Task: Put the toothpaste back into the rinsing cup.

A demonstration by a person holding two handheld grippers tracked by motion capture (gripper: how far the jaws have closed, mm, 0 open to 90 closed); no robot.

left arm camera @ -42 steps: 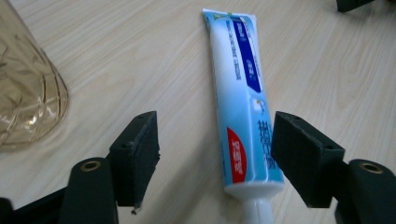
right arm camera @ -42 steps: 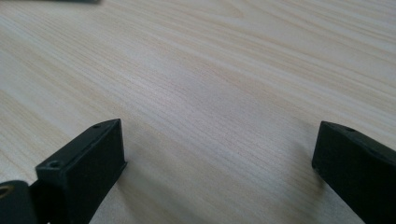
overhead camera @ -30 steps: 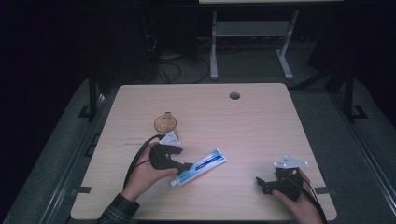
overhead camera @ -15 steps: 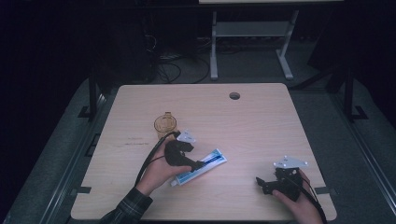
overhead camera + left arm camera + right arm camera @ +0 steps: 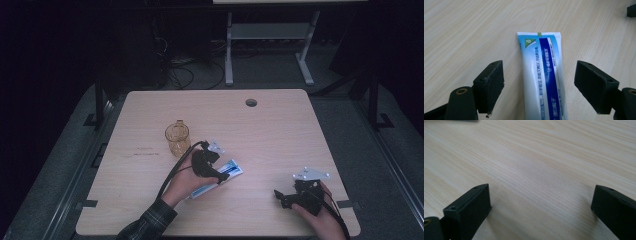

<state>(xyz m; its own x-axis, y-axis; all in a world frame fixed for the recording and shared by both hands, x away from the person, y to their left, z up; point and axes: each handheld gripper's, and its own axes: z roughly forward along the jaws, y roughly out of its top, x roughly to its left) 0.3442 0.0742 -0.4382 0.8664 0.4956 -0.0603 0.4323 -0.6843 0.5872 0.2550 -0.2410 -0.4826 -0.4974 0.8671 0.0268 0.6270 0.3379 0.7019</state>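
From the high view, the left gripper (image 5: 220, 175) sits over the toothpaste tube (image 5: 231, 169) near the middle of the table (image 5: 280, 130), just right of an amber glass mug (image 5: 177, 138), while the right gripper (image 5: 285, 197) rests low by the table's near right edge with bare wood between the two. The left gripper view adds that its jaws stand wide apart on either side of the tube (image 5: 544, 77), touching neither side, the tube's flat crimped end pointing away. The right gripper view shows its jaws also spread wide over bare wood.
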